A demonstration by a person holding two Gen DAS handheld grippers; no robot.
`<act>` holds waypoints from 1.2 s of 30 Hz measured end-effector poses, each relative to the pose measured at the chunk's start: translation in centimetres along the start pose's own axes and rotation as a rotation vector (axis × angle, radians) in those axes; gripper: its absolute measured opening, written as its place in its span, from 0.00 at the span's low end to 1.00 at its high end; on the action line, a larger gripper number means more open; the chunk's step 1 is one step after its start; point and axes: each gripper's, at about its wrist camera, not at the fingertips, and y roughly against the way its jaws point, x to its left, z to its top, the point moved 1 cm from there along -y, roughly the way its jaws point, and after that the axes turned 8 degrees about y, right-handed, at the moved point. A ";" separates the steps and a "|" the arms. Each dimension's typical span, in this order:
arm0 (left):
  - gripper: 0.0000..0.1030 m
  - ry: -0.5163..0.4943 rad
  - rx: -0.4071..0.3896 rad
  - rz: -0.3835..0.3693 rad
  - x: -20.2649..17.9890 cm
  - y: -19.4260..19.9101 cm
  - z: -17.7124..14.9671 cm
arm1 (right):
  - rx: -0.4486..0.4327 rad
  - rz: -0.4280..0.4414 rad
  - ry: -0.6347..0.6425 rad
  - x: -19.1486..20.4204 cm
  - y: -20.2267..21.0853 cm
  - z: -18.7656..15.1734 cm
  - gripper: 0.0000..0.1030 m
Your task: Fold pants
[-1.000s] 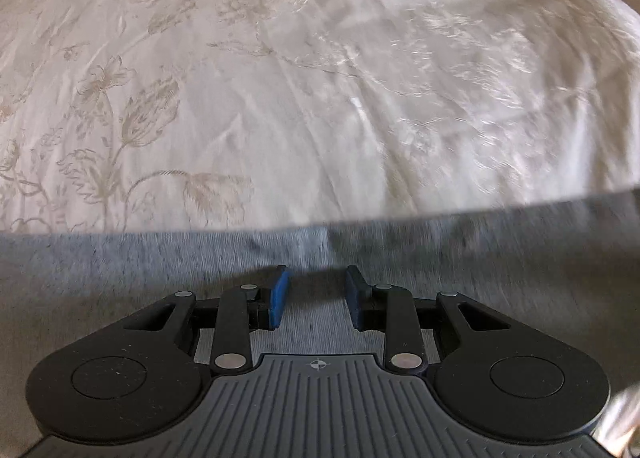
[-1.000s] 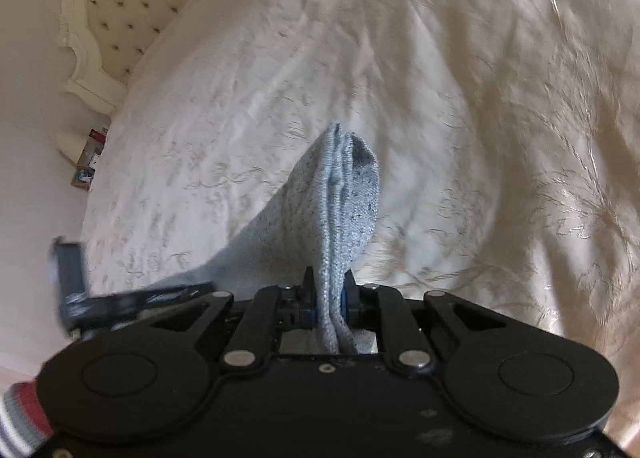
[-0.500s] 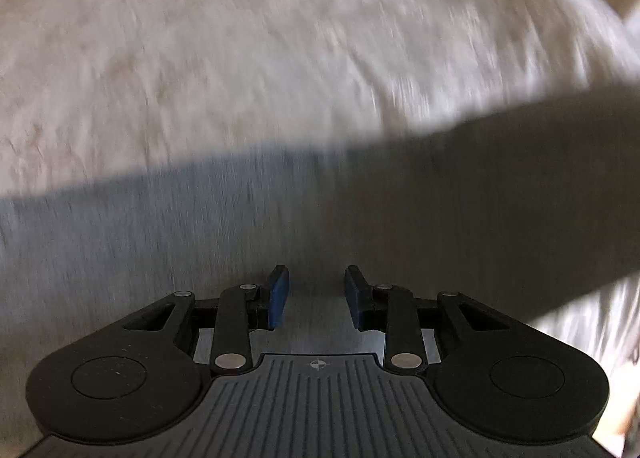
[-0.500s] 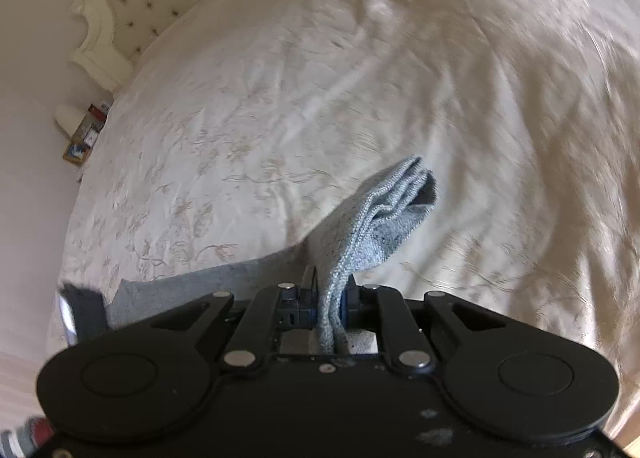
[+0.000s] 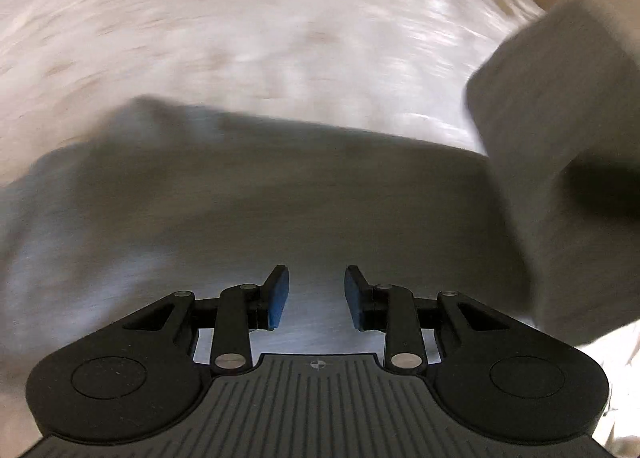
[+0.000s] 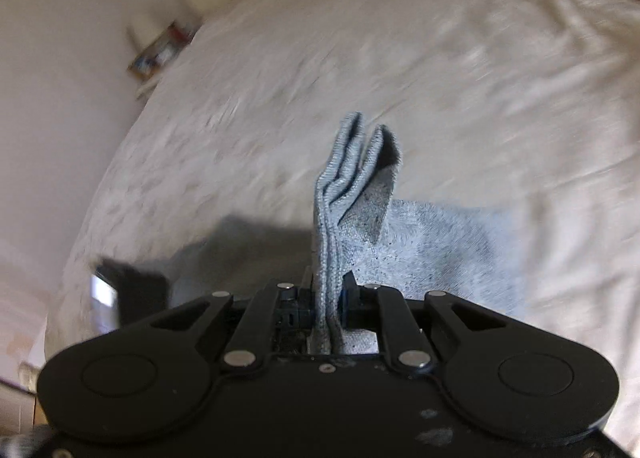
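While the cream embroidered bedspread (image 6: 460,70) takes up most of both views, the grey knit pants (image 5: 280,210) are spread flat across it, with one end lifted and carried over the rest; that raised part appears at the right edge of the left wrist view. A fold across the length is judged to be the step in hand. It is best done by bringing the held end down square over the flat part, edges matched, before anything is let go. The right gripper (image 6: 329,300) is clamped on several stacked layers of hem, which stand up between its jaws. The left gripper (image 5: 316,292) hangs over the flat cloth, jaws parted and holding nothing; it could be pressed down to pin the crease
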 end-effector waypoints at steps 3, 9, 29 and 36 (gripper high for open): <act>0.29 0.046 0.000 0.033 4.3 0.7 -0.1 | 0.069 -0.033 0.075 4.6 -5.6 -1.7 0.13; 0.29 0.049 -0.015 0.054 9.3 2.7 -0.3 | 0.161 -0.129 0.189 8.7 -11.9 -5.1 0.36; 0.29 -0.030 0.057 0.000 3.8 -0.4 -2.3 | 0.176 -0.402 -0.210 -9.5 -6.2 -6.9 0.03; 0.30 -0.032 0.097 0.044 3.9 -1.5 -2.0 | 0.078 -0.210 -0.043 -5.6 -5.6 -3.6 0.08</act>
